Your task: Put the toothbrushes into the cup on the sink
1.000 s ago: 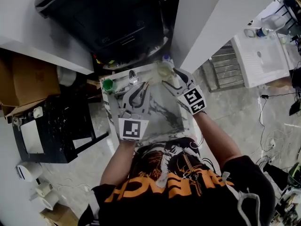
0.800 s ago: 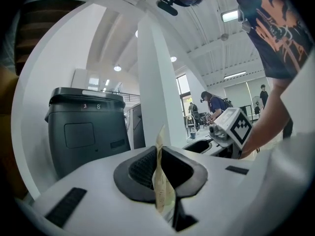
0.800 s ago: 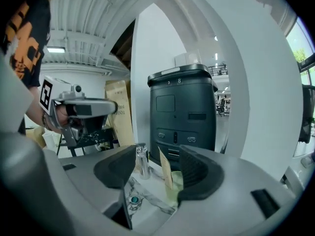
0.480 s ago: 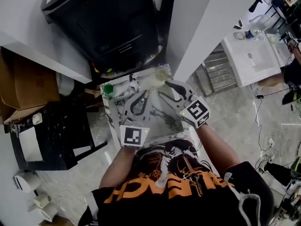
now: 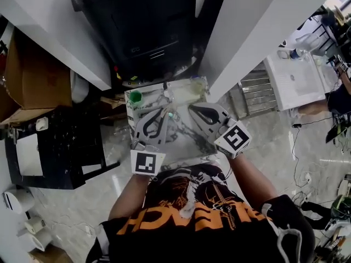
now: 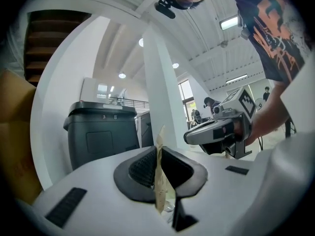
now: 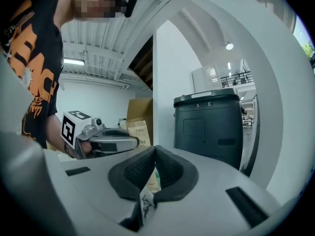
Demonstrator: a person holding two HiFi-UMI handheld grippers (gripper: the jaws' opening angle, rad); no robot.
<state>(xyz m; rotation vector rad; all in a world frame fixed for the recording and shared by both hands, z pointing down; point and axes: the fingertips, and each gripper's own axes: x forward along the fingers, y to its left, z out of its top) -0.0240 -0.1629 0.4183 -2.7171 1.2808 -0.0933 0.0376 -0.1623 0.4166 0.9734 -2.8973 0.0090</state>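
A tan toothbrush packet (image 6: 159, 178) stands on edge between the pads of my left gripper (image 6: 158, 151), which is shut on it. In the head view, that left gripper (image 5: 164, 110) hovers over the marble sink (image 5: 184, 147), with the packet (image 5: 169, 114) at its tip. My right gripper (image 5: 192, 109) points at the same spot from the right. Its pads meet in the right gripper view (image 7: 153, 154), with the packet's end (image 7: 152, 180) and a white printed flap (image 7: 144, 203) pinched below them. A green cup (image 5: 135, 96) and a clear cup (image 5: 194, 85) stand on the sink's back rim.
A faucet (image 5: 166, 92) rises between the two cups. Behind the sink stand a black bin (image 5: 148, 21) and a white pillar (image 5: 247, 32). A cardboard box (image 5: 38, 75) and a black rack (image 5: 60, 147) are to the left. The person's torso is close to the front edge.
My right gripper drew back from the clear cup toward the left gripper's tip, and its jaws went from wide open to shut. The left gripper kept its hold on the packet.
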